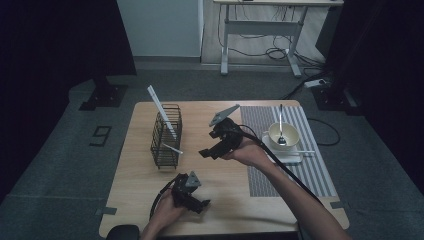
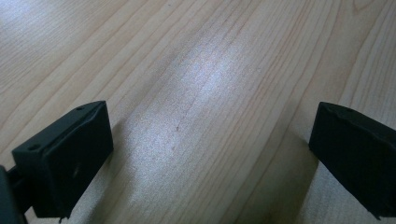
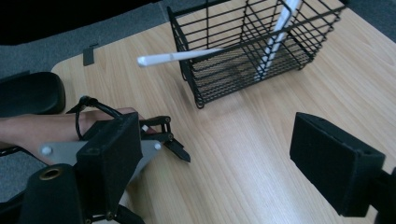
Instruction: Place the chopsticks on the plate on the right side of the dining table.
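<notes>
A black wire basket stands on the left part of the wooden table. One long white stick leans upright in it, and a second white stick pokes out through its side. My right gripper hovers at the table's middle, to the right of the basket, open with nothing between its fingers. In the right gripper view the basket and both sticks lie beyond the wide-apart jaws. My left gripper rests near the front edge, open over bare wood.
A cream bowl with a spoon sits on a white plate on a striped placemat at the right. A thin white stick lies beside the plate. A desk frame stands beyond the table.
</notes>
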`<control>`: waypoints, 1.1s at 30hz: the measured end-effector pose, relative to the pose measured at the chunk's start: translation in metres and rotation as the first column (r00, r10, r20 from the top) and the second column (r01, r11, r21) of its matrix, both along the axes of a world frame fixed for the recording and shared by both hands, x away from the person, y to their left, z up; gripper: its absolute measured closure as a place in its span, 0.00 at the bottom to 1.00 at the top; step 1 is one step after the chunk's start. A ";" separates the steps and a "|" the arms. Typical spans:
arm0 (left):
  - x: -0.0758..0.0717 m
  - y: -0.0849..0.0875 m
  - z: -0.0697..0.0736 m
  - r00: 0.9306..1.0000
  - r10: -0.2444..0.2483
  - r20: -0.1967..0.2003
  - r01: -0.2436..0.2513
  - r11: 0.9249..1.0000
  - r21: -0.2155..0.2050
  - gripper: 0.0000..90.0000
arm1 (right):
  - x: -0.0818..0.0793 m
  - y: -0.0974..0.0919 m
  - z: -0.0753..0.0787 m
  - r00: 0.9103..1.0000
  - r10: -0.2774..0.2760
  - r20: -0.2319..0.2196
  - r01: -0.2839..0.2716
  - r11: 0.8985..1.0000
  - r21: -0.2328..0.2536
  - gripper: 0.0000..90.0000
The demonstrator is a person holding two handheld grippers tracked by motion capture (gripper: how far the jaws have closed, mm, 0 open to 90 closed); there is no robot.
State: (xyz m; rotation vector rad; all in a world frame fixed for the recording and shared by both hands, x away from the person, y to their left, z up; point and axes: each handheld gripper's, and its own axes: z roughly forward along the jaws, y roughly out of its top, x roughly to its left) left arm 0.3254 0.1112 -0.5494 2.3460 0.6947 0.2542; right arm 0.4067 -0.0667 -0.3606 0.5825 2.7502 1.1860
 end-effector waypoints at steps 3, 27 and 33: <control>0.000 0.000 0.000 1.000 0.000 0.000 0.000 1.000 0.000 0.00 | 0.000 0.009 0.000 1.000 0.020 -0.002 -0.020 1.000 0.004 0.20; 0.000 0.000 0.000 1.000 0.000 -0.002 0.000 1.000 0.002 0.00 | -0.005 0.077 -0.019 0.996 0.086 0.003 -0.086 0.995 -0.060 0.52; 0.000 0.000 0.000 1.000 -0.001 -0.004 0.001 1.000 0.004 0.00 | -0.007 0.080 -0.019 0.998 0.056 0.021 -0.054 0.996 -0.069 0.70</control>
